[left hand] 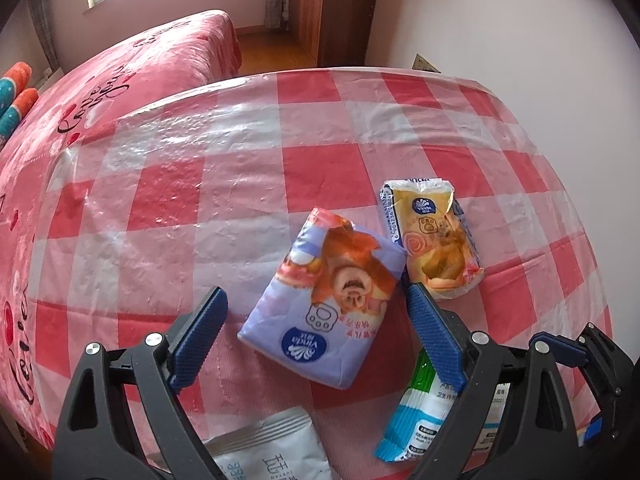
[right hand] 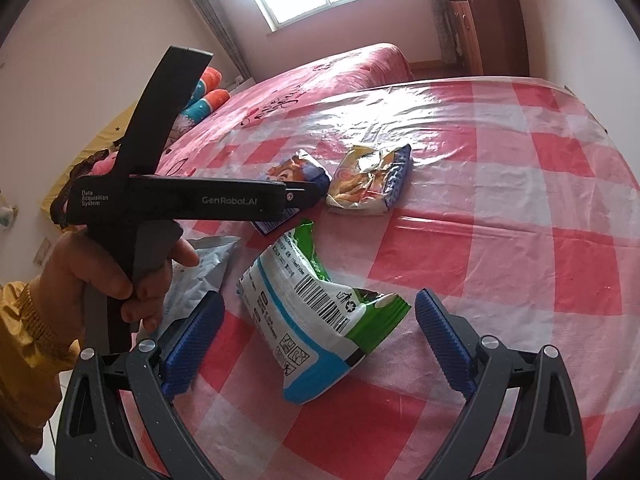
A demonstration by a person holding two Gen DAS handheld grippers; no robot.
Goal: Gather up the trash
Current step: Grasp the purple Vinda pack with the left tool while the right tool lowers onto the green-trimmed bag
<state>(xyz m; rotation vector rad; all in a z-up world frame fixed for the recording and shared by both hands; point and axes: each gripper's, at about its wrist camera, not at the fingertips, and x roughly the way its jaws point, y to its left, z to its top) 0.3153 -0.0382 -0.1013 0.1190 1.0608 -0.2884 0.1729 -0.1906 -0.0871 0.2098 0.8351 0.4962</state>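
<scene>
As we look down along the left gripper (left hand: 316,324), its blue-padded jaws stand wide apart with nothing pressed between them. The purple tissue pack (left hand: 324,300) lies flat on the red-and-white checked tablecloth (left hand: 200,184), in the gap ahead of the pads but touching neither that we can see. Just beside it, to its right and a little farther off, sits the yellow tissue pack (left hand: 434,240), torn open at the top; their edges look to meet, though we cannot be sure. Low in this view a white sachet (left hand: 272,452) pokes out under the left jaw, and a blue-and-green wet-wipe wrapper (left hand: 416,412) lies partly hidden behind the right jaw. Beyond the table we have a bed under a pink bedspread (left hand: 120,76).

Over to the right wrist view, and the right gripper (right hand: 320,344) is released too, jaws spread wide. The crumpled wet-wipe wrapper (right hand: 316,320) lies on the cloth between the pads, barcode up, clear of both. Above it the left gripper's black body (right hand: 180,200) reaches across from the left side of the frame, held in the person's hand (right hand: 124,276) with a yellow sleeve (right hand: 28,344) at the wrist. Its tip covers part of the purple pack (right hand: 298,170); the yellow pack (right hand: 370,180) sits just beside that, farther back. The white sachet (right hand: 204,268) lies near the hand.
</scene>
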